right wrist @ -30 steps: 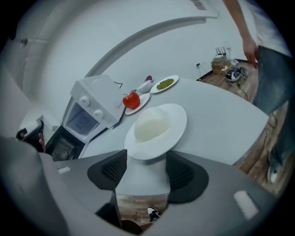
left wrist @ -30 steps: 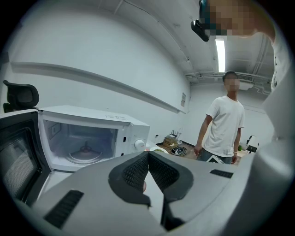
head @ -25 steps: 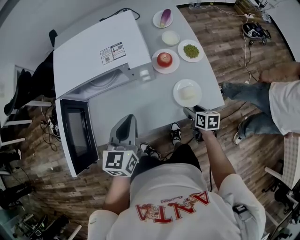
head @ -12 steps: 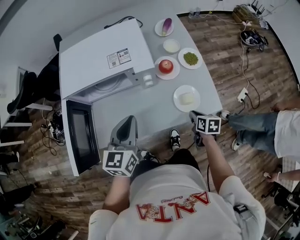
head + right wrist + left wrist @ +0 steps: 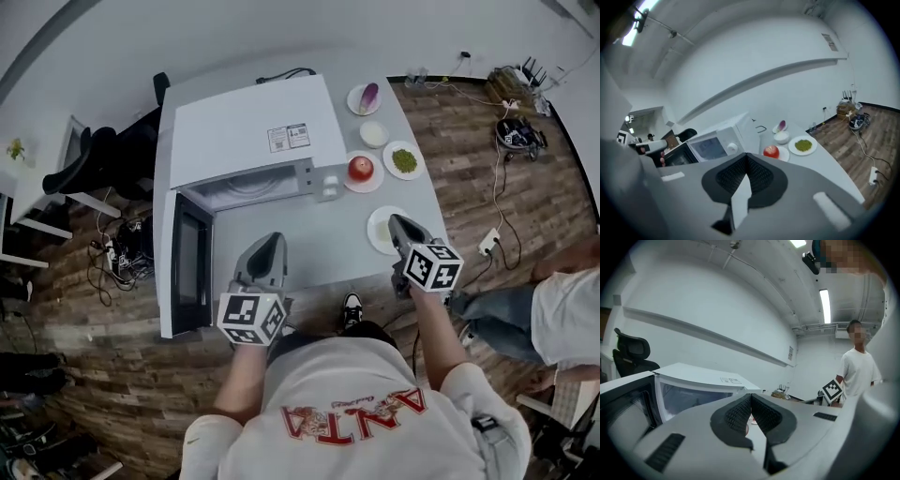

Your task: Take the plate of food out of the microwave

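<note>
Two grippers: both were clenched, empty.
Left gripper (image 5: 271,240): sat near microwave (image 5: 248,141) door (image 5: 187,267), open.
Right gripper (image 5: 396,221): hovered over plate (image 5: 377,232).

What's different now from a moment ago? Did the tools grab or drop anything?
The right tool closed its jaws from wide open to shut, with nothing between them, and nosed forward over the near edge of the plate of white food on the table. Nothing was grabbed. The left tool stayed shut, the microwave door stayed open, and the apple didn't move.
</note>
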Demonstrator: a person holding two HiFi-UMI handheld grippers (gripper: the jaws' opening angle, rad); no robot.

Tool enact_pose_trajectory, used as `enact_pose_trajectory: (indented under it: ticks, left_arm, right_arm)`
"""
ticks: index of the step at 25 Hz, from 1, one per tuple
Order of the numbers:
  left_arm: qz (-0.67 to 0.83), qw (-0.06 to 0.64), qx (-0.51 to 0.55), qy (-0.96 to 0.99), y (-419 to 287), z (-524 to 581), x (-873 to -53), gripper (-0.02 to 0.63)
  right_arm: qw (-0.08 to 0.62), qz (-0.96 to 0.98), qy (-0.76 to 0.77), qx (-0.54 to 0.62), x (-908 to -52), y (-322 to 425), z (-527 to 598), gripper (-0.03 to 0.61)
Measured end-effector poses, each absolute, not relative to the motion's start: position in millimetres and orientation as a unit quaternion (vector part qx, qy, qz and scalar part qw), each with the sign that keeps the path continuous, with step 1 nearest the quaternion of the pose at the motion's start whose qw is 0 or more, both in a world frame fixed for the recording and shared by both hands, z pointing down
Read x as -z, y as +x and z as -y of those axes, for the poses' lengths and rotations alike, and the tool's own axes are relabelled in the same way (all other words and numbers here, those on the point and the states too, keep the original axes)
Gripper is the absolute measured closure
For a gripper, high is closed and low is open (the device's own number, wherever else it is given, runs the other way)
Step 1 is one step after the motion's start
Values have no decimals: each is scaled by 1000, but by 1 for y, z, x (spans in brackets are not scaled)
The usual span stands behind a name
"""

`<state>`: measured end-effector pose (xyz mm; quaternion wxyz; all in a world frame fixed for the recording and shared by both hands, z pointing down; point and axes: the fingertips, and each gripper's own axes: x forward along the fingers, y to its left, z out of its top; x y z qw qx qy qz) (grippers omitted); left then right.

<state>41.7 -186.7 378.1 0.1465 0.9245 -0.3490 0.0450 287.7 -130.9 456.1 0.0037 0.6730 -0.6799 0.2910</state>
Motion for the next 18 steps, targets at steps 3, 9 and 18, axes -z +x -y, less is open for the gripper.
enact_pose_trajectory:
  ticks: [3, 9, 18]
  left_arm:
    - [358, 136, -41, 923, 33, 191, -367, 604]
    - [380, 99, -27, 919, 13, 194, -335, 604]
    - [410, 74, -10, 909, -15, 200, -302, 604]
  right_arm:
    - [-26, 713, 652, -257, -409, 270, 148, 577]
    - [-48, 757, 629, -173, -329, 239, 161, 577]
    - [-33, 790, 609, -69, -267, 201, 165, 577]
